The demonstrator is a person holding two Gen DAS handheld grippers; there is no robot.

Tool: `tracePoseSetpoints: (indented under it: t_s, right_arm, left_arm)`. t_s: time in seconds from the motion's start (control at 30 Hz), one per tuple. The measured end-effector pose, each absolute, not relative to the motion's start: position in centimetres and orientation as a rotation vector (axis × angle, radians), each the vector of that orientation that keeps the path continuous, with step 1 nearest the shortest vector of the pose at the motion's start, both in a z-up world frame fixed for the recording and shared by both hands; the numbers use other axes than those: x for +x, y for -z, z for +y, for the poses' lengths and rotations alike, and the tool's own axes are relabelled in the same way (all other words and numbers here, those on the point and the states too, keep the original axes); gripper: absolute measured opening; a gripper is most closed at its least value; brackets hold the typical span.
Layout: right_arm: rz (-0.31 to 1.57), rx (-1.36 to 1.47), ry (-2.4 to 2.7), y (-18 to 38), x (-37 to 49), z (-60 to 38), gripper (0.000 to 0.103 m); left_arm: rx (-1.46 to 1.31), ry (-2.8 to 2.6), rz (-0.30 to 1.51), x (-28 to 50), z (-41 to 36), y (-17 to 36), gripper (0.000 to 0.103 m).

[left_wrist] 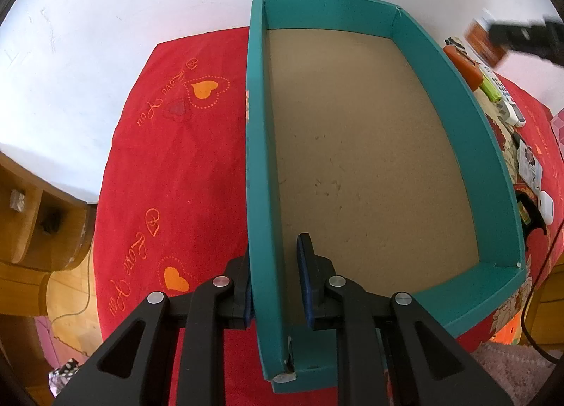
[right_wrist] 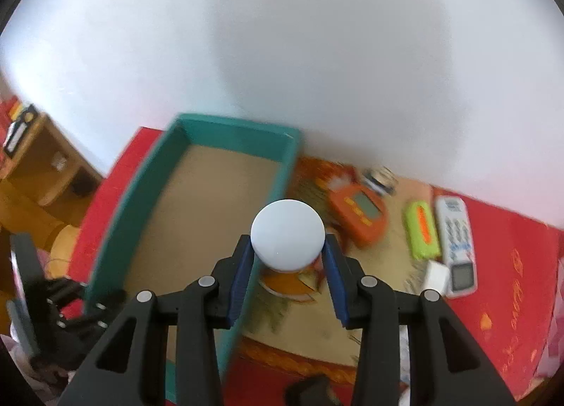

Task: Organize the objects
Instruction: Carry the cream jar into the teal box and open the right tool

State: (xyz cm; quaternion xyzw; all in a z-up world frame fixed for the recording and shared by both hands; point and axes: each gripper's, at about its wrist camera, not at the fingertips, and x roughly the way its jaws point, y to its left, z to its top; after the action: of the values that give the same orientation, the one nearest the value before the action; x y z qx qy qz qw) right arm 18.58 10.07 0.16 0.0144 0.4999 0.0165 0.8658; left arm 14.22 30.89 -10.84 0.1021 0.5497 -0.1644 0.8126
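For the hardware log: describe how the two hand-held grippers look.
Both look alike. The left hand-held gripper and the right hand-held gripper have matte black angular linkage arms with triangular cut-outs, round silver pivot pins, and black fingers faced with ribbed blue pads. No markings, sleeves or gripper cables show.

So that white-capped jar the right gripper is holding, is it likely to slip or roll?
The jar looks round and smooth-capped, so it would probably roll if laid on its side. The right gripper clamps it just under the wide lid, which should resist slipping down. It seems light, being held level, though contents are hidden.
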Motion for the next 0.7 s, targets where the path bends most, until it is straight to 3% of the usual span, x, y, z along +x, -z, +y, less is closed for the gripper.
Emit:
tracePoseSetpoints:
  t_s: [0.7]
  right_arm:
    - [1.187, -0.026, -0.221, 7.3, 32.9, 20.5, 0.039]
  left_arm:
    - [0.227, 0.361, 1.173, 14.3, 30.9, 10.9, 0.02]
